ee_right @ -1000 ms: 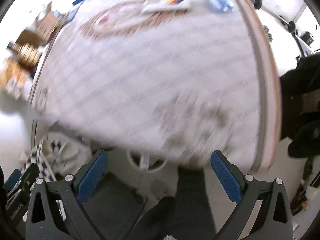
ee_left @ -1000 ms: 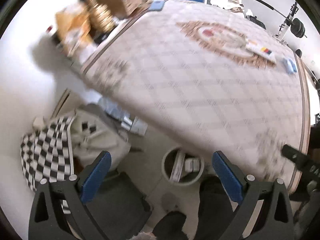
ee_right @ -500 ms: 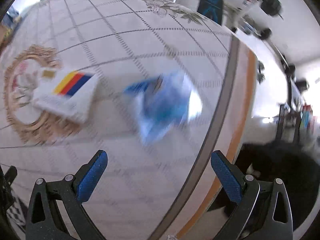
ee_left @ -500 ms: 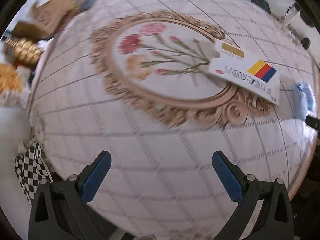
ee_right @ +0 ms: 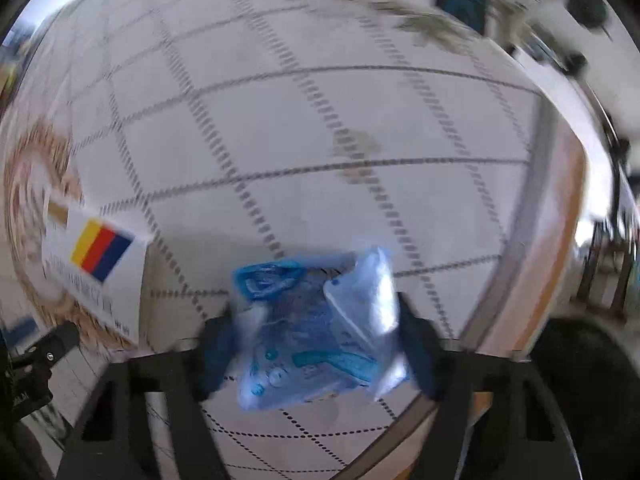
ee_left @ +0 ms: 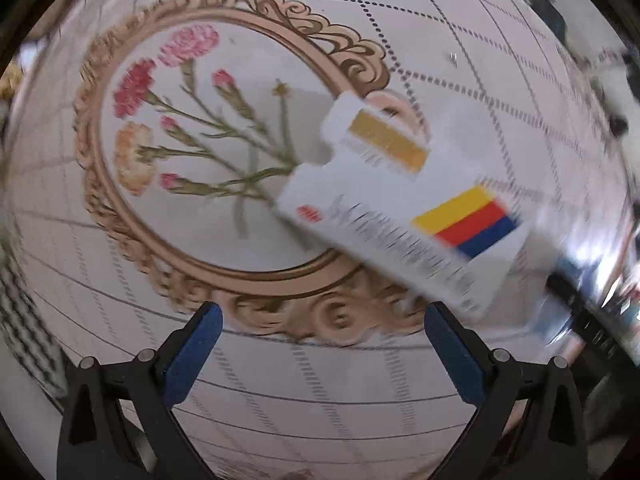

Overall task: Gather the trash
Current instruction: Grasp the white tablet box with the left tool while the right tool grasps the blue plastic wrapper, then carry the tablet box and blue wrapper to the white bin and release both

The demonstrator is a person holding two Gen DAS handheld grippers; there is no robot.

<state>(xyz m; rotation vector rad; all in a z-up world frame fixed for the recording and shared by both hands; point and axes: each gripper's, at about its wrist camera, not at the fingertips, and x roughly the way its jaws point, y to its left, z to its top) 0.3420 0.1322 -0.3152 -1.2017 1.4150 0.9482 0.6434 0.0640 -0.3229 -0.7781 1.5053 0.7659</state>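
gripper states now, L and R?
Left gripper: open, empty, hovering over the white box.
Right gripper: fingers flank the blue plastic wrapper; blurred, so grip cannot be told.

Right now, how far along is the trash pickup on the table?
Nothing looks collected yet. In hand: the right gripper brackets the blue plastic wrapper, its fingers close on either side, though blur hides whether they pinch it. The left gripper is open, short of the white flattened carton lying on the patterned tablecloth. Left: lifting both pieces off; no bin is in view.
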